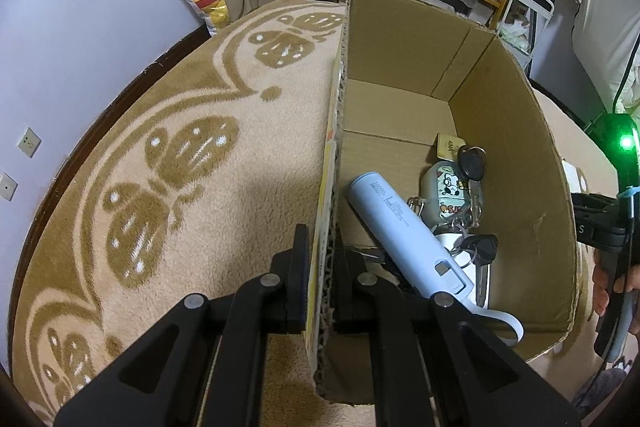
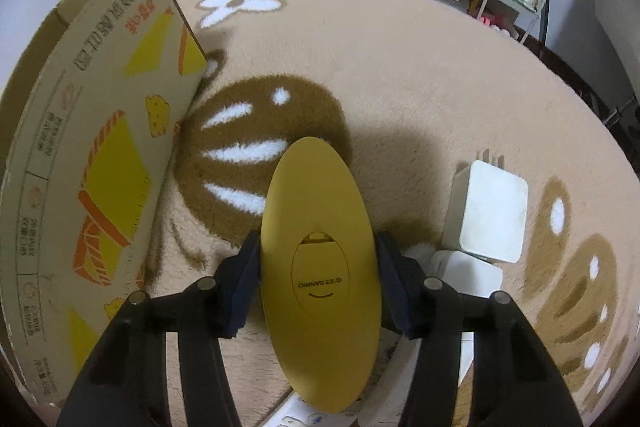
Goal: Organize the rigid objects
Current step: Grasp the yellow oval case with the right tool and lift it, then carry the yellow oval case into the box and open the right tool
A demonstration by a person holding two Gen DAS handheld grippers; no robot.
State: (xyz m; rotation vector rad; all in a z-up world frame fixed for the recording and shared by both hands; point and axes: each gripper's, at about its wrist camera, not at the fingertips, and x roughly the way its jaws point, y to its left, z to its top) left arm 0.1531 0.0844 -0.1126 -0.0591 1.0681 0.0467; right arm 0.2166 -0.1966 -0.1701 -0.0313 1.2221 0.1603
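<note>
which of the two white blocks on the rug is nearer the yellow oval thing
The lower white block, beside the right gripper's finger, is nearer the yellow oval case; the white charger with prongs lies farther out.

**Black linkage grippers, silver pivots**

Left gripper (image 1: 320, 267): black plastic arms, round silver pivot pins, flat black pads. Right gripper (image 2: 316, 283): same black linkage, with pads seemingly dark navy. Seen from the left, its handle looks pale blue, with a green light above.
</note>
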